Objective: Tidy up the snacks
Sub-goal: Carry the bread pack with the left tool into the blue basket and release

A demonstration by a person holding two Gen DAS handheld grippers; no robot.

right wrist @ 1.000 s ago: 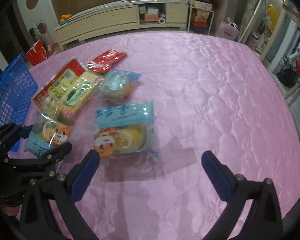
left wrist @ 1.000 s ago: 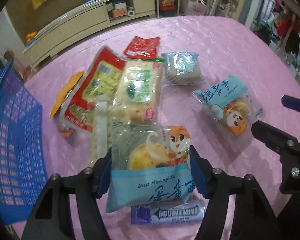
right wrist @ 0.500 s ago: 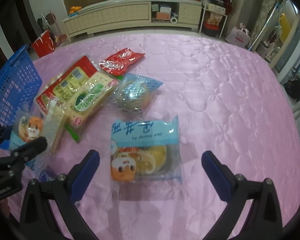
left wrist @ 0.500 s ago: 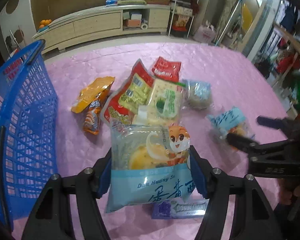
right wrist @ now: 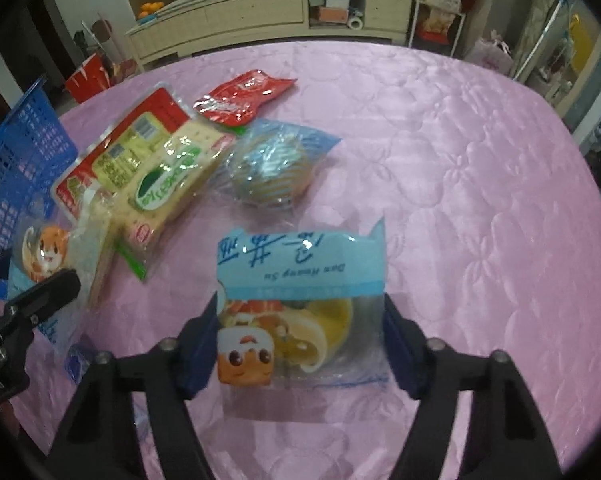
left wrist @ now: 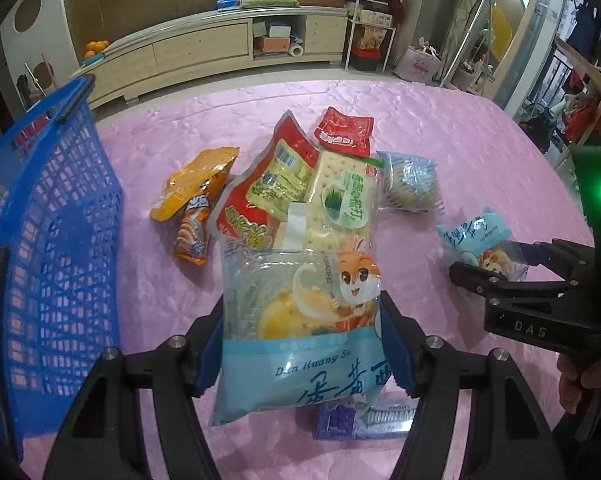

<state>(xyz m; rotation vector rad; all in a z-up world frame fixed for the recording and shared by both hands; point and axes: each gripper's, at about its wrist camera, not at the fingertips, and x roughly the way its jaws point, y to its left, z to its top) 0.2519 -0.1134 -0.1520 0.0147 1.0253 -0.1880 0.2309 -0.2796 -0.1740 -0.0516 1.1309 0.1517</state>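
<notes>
Two egg-yolk pastry packs are in play here — one per hand. Left tongs (left wrist: 302, 344) are clamped on the nearer pastry pack (left wrist: 300, 328), which looks lifted off the pink counter (left wrist: 440, 128), with a gum pack (left wrist: 366, 420) lying under it. Right tongs (right wrist: 298, 344) sit narrowed around the second pastry pack (right wrist: 300, 308), pads at both side edges; looks gripped, though I can't tell if it's off the cloth. The blue basket (left wrist: 48, 240) stands at the far left, just beside the left tongs.

Still out on the counter: a cracker pack (left wrist: 336, 200) overlapping a red-and-yellow bag (left wrist: 268, 184), an orange pouch (left wrist: 196, 200), a small red sachet (left wrist: 344, 132) and a round wrapped cake (left wrist: 410, 180).

What could go wrong, I reckon — those wrappers are slick, puffy film, so a pack may slide out on the swing to the basket. Squeeze harder and the pastry gets crushed. The two tongs are also close, so they might bump.
</notes>
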